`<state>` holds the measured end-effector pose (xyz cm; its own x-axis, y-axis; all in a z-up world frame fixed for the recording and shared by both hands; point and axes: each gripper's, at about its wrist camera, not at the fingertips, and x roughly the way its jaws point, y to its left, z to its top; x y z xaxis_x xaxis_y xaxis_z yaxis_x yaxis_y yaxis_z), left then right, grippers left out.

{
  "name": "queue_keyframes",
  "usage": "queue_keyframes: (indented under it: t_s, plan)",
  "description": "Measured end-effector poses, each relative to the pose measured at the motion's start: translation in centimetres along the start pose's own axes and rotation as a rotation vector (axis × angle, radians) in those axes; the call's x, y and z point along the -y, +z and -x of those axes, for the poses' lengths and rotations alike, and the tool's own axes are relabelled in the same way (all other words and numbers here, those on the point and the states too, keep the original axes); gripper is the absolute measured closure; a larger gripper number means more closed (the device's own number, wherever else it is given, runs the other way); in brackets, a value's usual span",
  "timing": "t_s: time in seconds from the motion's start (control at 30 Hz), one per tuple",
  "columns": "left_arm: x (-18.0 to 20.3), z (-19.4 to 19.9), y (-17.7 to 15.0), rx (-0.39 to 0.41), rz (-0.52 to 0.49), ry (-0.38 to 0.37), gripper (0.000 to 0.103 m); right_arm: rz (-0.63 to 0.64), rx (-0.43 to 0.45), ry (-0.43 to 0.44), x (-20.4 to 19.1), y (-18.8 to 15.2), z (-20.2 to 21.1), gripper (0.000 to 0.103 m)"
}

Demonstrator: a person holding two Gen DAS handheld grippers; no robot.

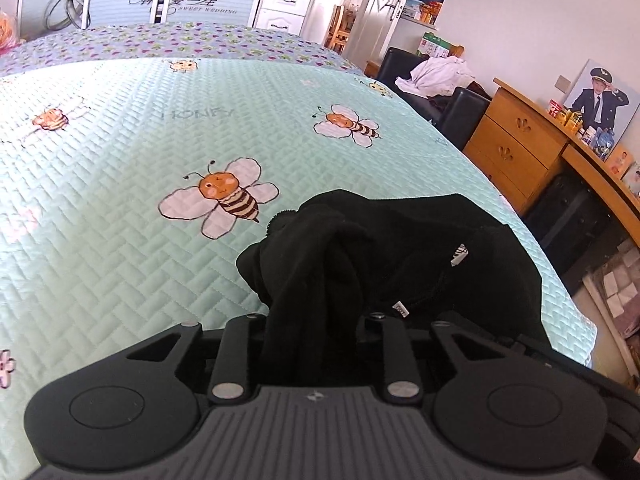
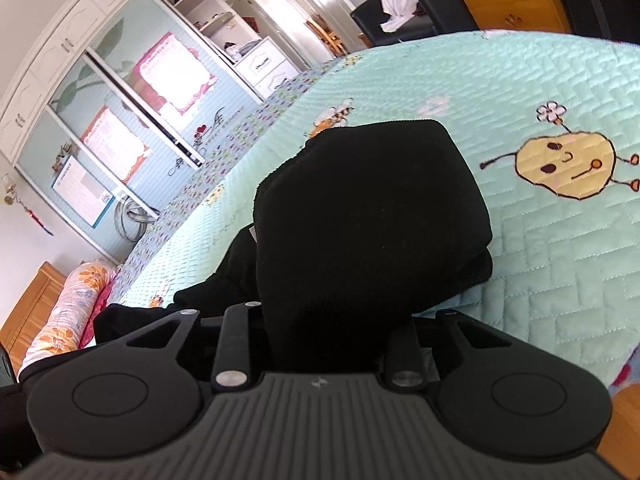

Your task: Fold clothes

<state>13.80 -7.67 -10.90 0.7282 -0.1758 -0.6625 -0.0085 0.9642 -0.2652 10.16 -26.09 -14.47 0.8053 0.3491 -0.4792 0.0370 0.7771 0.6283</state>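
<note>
Black garment (image 1: 400, 248) sits bunched on the mint bee-print bedspread (image 1: 120, 200), near its edge. I've got the left gripper (image 1: 316, 344) clamped on a gathered fold of it. Right gripper (image 2: 332, 340) is likewise pinching a thick bunch of the cloth, which drapes ahead onto the bedspread.

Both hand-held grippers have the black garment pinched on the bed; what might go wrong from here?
1. The black garment is bunched in the left hand-held gripper, so extra layers may lift and spoil the fold.
2. The right hand-held gripper holds a thick wad that could slip onto the bedspread.
</note>
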Motion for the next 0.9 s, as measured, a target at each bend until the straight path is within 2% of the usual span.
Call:
queue_keyframes:
  t_s: [0.4,0.9]
  plan:
    - [-3.1,7.1,0.1,0.079,0.03,0.053,0.076,0.086,-0.024,0.101,-5.4,-1.1,2.1,0.074]
    - [-10.3,16.5,-0.6,0.219,0.154,0.158,0.076,0.265,-0.092,0.259,-14.8,-4.5,3.6,0.074]
